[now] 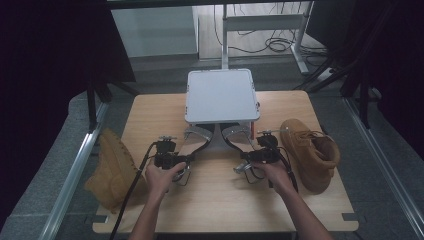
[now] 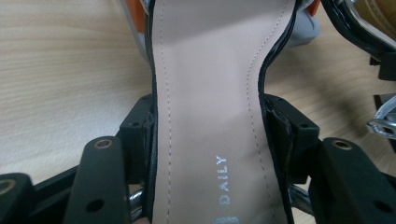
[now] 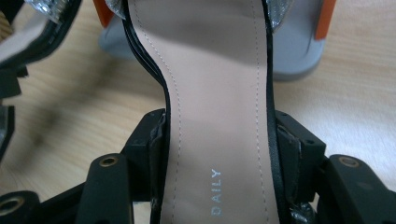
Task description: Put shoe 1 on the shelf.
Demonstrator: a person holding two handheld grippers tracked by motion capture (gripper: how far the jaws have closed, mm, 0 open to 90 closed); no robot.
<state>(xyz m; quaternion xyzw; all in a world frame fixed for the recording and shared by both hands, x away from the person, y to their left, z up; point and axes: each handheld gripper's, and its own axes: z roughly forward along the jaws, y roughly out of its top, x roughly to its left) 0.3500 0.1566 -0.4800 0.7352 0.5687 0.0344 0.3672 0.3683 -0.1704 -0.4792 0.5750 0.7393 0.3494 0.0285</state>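
Sandals (image 1: 197, 140), one clamped in each hand-held gripper (image 1: 175, 160), lie on a wooden table (image 1: 220, 200) over grey floor.

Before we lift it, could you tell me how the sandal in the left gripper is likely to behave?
The sandal is clamped across its narrow waist by the left gripper, so it may pivot. Its smooth insole and glossy edges look slippery. Loose buckle straps would probably dangle.

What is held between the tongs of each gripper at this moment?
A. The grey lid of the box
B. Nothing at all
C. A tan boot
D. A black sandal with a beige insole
D: in the left gripper view the left gripper clamps a black sandal by its sides, and in the right gripper view the right gripper clamps the other sandal likewise.
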